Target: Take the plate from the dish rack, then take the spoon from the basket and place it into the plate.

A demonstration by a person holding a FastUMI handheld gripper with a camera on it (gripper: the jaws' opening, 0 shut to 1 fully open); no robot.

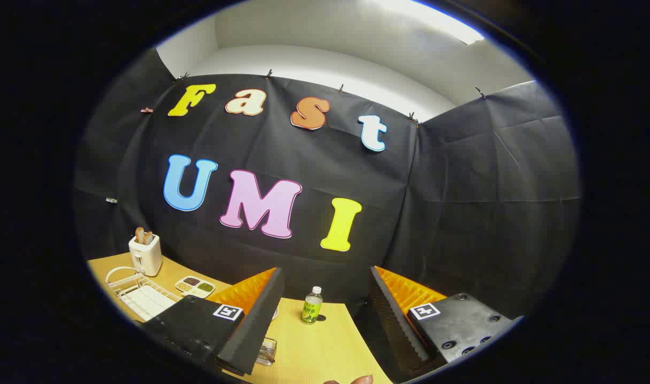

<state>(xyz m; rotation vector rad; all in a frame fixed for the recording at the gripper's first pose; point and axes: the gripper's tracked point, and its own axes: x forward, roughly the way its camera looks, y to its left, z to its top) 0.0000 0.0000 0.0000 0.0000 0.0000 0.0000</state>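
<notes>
My gripper (326,271) is held high above the wooden table (325,346), open wide, with nothing between its fingers. A white wire dish rack (138,296) lies on the table to the left, partly hidden behind the left finger (255,314). I cannot make out a plate in it. Just under the left finger a small clear basket (266,352) peeks out; its contents are too hidden to tell.
A white toaster (145,253) with toast stands behind the rack. A small divided tray (195,286) of seeds lies beside it. Between the fingers, near the table's back edge, stands a green-labelled bottle (311,305). A person's fingertip (357,380) shows below.
</notes>
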